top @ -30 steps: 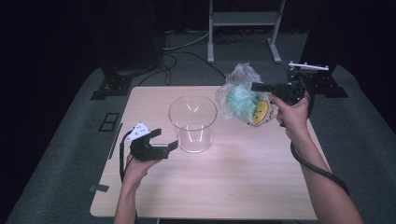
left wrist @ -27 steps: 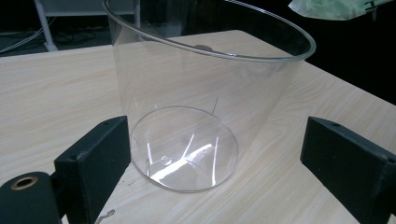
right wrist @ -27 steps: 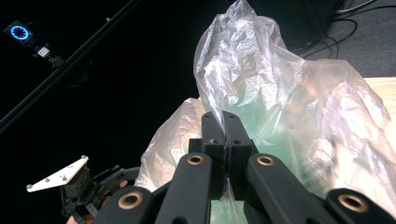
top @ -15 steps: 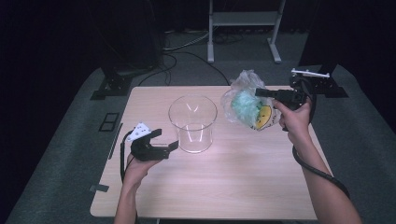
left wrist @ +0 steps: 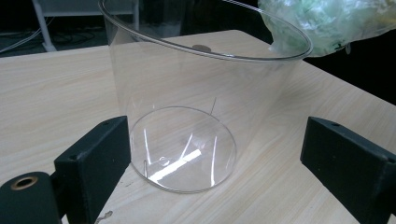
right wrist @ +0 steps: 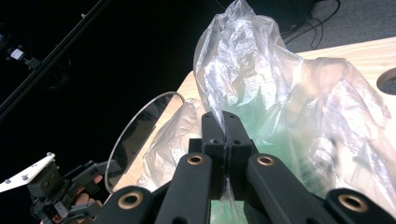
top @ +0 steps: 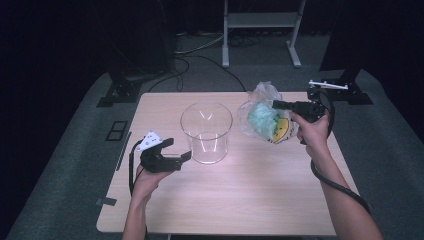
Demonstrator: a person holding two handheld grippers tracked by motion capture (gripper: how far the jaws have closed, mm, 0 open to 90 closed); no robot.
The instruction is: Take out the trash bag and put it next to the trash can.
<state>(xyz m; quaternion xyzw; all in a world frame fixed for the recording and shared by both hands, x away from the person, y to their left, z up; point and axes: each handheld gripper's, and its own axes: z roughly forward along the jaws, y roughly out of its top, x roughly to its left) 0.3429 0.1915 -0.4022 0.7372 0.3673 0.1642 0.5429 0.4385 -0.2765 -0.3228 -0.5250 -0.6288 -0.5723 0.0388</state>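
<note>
- Clear plastic bag (top: 262, 117) is hanging off the table, pinched at its crumpled upper film; it is holding something pale green with a yellow patch low on one side (contents too blurred to identify). Film is bunching into a peak at the top.
- Bag is sitting just beside the clear cylinder (top: 206, 131), apart from it.
- Clear cylinder is standing upright on the wooden tabletop, open end up, nothing showing inside (rim catching light).

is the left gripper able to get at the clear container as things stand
Probably yes. The left gripper sits open right beside the clear container, its jaws either side of the base with nothing between them. The plastic bag hangs off to the other side in the right gripper.
</note>
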